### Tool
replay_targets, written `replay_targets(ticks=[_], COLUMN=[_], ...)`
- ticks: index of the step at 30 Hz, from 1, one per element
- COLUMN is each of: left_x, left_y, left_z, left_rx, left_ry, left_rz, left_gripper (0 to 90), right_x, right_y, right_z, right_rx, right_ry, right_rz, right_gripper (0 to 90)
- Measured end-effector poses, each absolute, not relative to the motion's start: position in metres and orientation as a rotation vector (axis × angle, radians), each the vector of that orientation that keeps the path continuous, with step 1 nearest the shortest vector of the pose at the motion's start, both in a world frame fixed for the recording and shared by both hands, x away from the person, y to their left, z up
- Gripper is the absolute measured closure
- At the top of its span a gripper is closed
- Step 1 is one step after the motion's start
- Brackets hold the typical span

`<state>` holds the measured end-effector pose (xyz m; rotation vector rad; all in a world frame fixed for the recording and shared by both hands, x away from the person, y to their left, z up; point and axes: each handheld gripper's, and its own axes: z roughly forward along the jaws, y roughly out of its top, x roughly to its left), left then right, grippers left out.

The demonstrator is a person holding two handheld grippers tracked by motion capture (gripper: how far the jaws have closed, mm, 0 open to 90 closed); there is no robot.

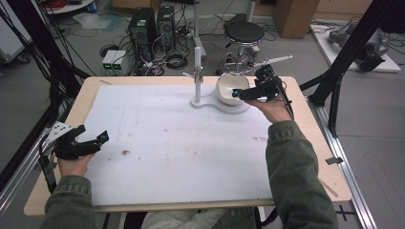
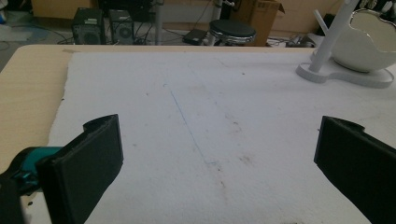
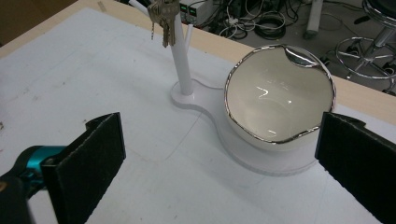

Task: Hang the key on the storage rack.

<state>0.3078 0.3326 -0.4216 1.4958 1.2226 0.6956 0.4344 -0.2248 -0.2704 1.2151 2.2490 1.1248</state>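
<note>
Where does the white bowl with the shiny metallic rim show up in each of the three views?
High view: the white bowl with the metallic rim sits at the table's far side, right of centre, beside the right gripper.
Left gripper view: top right corner, partly cut off.
Right gripper view: right of centre.
Shared landmark: the white post stand beside the bowl.

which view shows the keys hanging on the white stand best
The right gripper view: the keys hang close up from the white stand. The high view shows them as a small blur. The left gripper view catches the stand's lower pole, no keys.
</note>
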Motion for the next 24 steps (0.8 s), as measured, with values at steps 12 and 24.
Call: replay_targets(ticks=[12,24], left_x=[0.308,0.308], left_y=[0.331,0.331], left_z=[-0.422,-0.422], left_rx=[1.508,1.522], left_ry=[1.224,1.226], left_rz=[0.691,0.689], left_gripper=[1.7,1.7], right_x=[0.42,0.408], right_y=[-0.246,-0.263], right_z=[-0.285,-0.304], right_rx=[1.241,1.278], right_ry=[2.219,2.192], right_rz=[1.164,1.178], right_gripper=[0.6,0.6])
